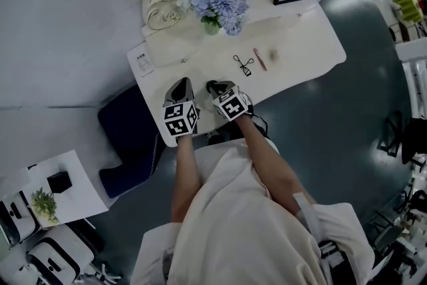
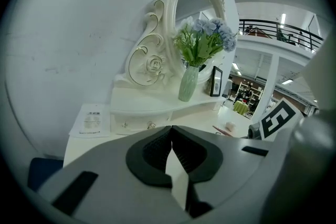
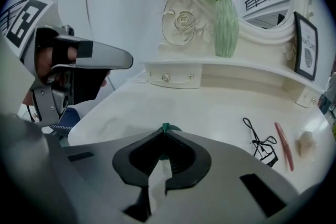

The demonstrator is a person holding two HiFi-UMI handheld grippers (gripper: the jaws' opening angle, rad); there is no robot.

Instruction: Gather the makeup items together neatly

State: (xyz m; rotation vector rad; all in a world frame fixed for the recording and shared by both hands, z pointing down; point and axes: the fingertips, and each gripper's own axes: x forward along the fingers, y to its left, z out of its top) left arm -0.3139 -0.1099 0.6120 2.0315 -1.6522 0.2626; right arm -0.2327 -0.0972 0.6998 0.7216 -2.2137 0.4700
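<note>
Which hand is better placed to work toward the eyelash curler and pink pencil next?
Right. The right tongs, shut on a small green item, sit nearer the eyelash curler and pink pencil, which lie to their right. The left tongs, shut and empty, are farther off.

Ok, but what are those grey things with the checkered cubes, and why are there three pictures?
A person holds a grabbing tool in each hand; the cubes belong to them. One picture is from a camera on the person's head, looking down. The others are from cameras riding on the left tool and right tool. On the white table lie a black eyelash curler, a pink stick and a small beige lump. Both tools are shut. A green bit peeks out at the right tool's tips.
</note>
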